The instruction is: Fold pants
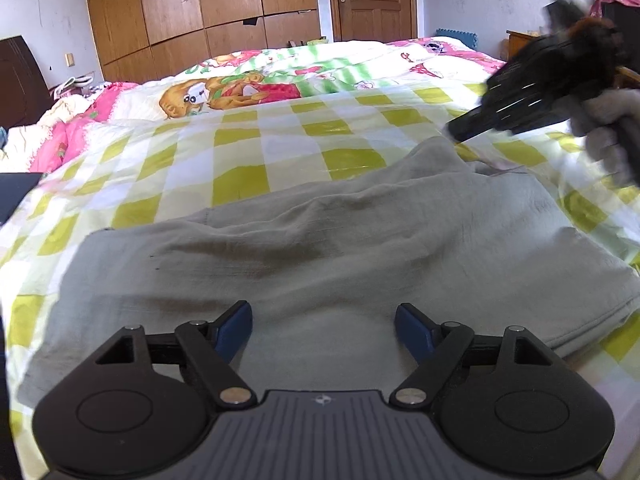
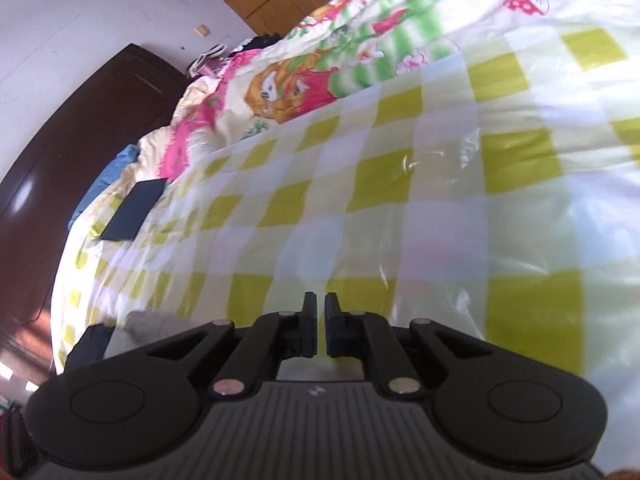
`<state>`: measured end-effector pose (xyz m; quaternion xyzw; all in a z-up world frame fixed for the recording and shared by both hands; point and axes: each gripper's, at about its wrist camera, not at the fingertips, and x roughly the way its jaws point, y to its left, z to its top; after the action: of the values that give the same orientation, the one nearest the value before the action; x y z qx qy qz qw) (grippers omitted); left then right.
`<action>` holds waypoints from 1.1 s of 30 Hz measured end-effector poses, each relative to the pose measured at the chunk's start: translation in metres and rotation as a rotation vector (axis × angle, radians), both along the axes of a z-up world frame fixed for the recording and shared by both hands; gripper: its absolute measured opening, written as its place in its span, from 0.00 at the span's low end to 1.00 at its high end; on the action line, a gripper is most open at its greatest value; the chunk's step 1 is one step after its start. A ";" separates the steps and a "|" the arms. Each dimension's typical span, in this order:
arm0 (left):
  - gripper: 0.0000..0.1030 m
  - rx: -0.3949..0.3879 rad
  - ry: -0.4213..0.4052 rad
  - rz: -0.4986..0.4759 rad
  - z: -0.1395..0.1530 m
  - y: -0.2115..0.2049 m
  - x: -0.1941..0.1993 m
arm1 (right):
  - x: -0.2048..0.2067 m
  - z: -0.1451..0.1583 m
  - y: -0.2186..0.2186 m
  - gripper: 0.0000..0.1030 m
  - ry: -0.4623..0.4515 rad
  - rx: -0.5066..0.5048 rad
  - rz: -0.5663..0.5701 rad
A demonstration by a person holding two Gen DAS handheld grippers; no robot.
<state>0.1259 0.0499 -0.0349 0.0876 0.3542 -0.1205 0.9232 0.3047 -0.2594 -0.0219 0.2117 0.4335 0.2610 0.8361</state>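
Left wrist – open claw (image 1: 323, 330), grey pants (image 1: 340, 248)

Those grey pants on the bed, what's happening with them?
A person is folding the grey pants on a checked bedsheet, a two-finger gripper in each hand. The left gripper hovers open over the near part of the cloth. The right gripper is shut with nothing between its fingers, near the pants' far edge.

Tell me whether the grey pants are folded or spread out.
Folded, at least partly: the grey pants lie on the checked sheet as a compact layered bundle, with no separate legs showing. How many folds, cannot tell.
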 end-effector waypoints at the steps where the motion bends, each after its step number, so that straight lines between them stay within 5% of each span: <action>1: 0.89 0.006 0.000 0.001 0.000 0.002 -0.002 | -0.012 0.003 -0.008 0.17 0.006 0.003 -0.011; 8: 0.89 0.002 -0.009 0.032 0.006 0.007 -0.021 | -0.074 -0.024 -0.022 0.44 0.156 0.048 -0.059; 14: 0.89 0.080 0.017 0.007 0.000 0.003 -0.033 | -0.080 -0.050 -0.021 0.51 0.216 0.190 -0.086; 19: 0.89 0.147 0.029 -0.026 0.008 0.010 -0.042 | -0.083 -0.057 -0.029 0.51 0.248 0.259 -0.098; 21: 0.89 0.157 0.028 -0.029 0.012 0.011 -0.044 | -0.081 -0.056 -0.018 0.37 0.227 0.238 -0.095; 22: 0.89 0.172 0.027 -0.030 0.014 0.011 -0.044 | -0.078 -0.056 -0.015 0.14 0.229 0.220 -0.101; 23: 0.89 0.190 0.024 -0.028 0.015 0.010 -0.044 | -0.074 -0.058 -0.016 0.11 0.244 0.221 -0.113; 30: 0.89 0.187 0.023 -0.092 0.016 -0.009 -0.046 | -0.045 -0.027 -0.048 0.11 0.225 0.150 -0.126; 33: 0.89 0.213 0.022 -0.148 0.010 -0.029 -0.046 | -0.039 -0.022 -0.056 0.20 0.241 0.057 -0.179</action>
<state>0.0795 0.0208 -0.0248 0.2098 0.3677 -0.1507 0.8934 0.2660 -0.3149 -0.0442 0.3028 0.5025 0.1704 0.7917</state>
